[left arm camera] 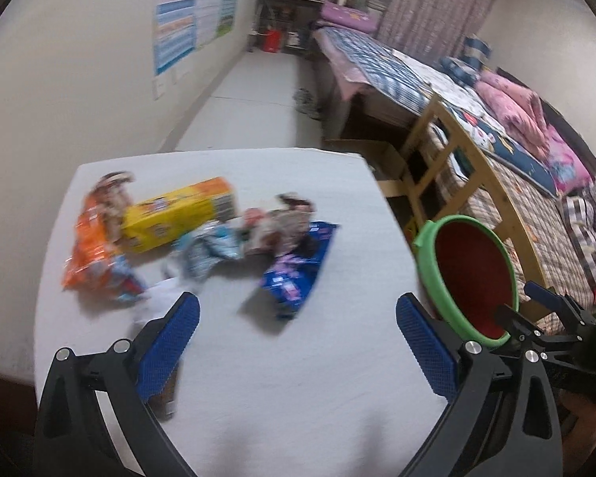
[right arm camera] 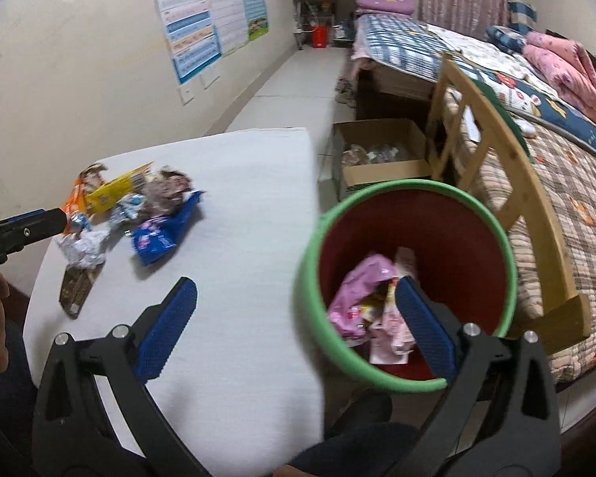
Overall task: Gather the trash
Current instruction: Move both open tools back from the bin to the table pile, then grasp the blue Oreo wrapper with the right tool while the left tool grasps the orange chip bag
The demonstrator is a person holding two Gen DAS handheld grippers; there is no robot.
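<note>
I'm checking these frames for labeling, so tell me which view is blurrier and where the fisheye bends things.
Left wrist view: the wrappers on the table are smeared by motion blur, while the left gripper stays sharp. Right wrist view: crisper overall, slight blur on the trash bin rim; both views curve the bed frame and darken at the corners.

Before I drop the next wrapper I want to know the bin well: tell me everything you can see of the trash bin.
The trash bin is a round bucket, seemingly plastic, with a green rim and dark red inside wall. It stands off the right edge of the white table, between it and the wooden bed frame, open and apparently upright. Inside lie a pink wrapper and other crumpled packaging. The open right gripper hovers by its near rim, one finger in front of the opening; whether it touches is unclear.
</note>
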